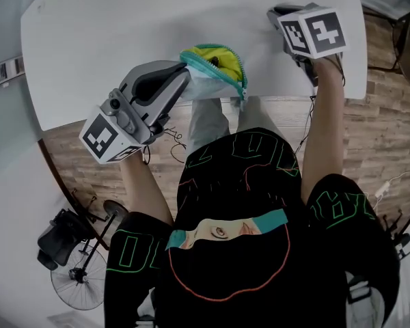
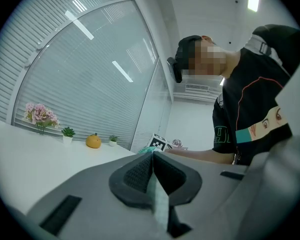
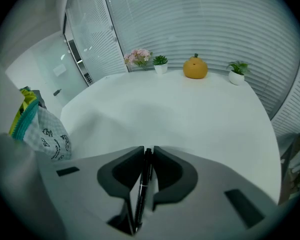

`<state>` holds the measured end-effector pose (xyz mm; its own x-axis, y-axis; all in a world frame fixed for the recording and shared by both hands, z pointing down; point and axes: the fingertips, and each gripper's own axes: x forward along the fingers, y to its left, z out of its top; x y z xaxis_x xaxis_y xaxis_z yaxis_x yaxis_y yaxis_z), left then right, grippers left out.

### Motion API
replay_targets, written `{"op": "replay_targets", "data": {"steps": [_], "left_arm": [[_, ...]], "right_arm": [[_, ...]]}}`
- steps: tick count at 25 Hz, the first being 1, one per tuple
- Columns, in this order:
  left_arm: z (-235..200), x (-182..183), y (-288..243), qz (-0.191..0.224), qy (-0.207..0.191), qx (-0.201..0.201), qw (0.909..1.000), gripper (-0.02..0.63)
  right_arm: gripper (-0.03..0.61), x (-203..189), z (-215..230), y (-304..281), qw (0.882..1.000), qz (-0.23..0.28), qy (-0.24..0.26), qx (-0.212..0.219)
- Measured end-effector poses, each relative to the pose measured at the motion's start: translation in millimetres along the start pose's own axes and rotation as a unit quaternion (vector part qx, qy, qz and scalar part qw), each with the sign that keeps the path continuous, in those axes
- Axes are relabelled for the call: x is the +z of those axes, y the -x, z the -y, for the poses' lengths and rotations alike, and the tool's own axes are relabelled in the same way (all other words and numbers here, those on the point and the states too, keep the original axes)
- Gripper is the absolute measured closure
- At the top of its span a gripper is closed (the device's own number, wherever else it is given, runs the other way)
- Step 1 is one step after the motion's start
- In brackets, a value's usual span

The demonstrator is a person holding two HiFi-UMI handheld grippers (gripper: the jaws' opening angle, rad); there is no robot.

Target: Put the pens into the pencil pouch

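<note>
Left claw (image 2: 152,156) clamps pencil pouch (image 1: 206,84) edge; right claw (image 3: 148,151) grips black pen (image 3: 140,199); pouch print unreadable.

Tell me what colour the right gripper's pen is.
Black. The pen shows best in the right gripper view.

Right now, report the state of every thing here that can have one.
pencil pouch: unzipped, mouth gaping, yellow lining showing.
left gripper: shut on the pencil pouch's fabric.
right gripper: shut on the pen.
pen: black, clamped lengthwise between the jaws, not yet in the pencil pouch.
</note>
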<state>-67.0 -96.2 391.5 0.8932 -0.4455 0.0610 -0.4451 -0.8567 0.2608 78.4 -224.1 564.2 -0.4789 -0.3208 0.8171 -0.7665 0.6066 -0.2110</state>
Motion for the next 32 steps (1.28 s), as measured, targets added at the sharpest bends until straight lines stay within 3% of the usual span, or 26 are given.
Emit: {"op": "replay_targets", "data": {"steps": [6,12,25,32], "left_arm": [[1,6,0,0.006,-0.003,0.000,1.0000,0.606],[0,10,-10,0.013,-0.014,-0.006,0.9998,0.606],[5,29,-18,0.032,-0.032,0.000,0.9990,0.606],[-17,39,-38,0.042,-0.038,0.005,0.9984,0.606]], "right_arm": [[0.515,31,-13,21,0.996,0.093,-0.003,0.003],[0.515,64,-17,49,0.981,0.196,-0.003,-0.006],[0.517,110,-23,140,0.928,0.369,-0.045,0.019],[0.517,146,-12,172,0.895,0.438,-0.070,0.042]]}}
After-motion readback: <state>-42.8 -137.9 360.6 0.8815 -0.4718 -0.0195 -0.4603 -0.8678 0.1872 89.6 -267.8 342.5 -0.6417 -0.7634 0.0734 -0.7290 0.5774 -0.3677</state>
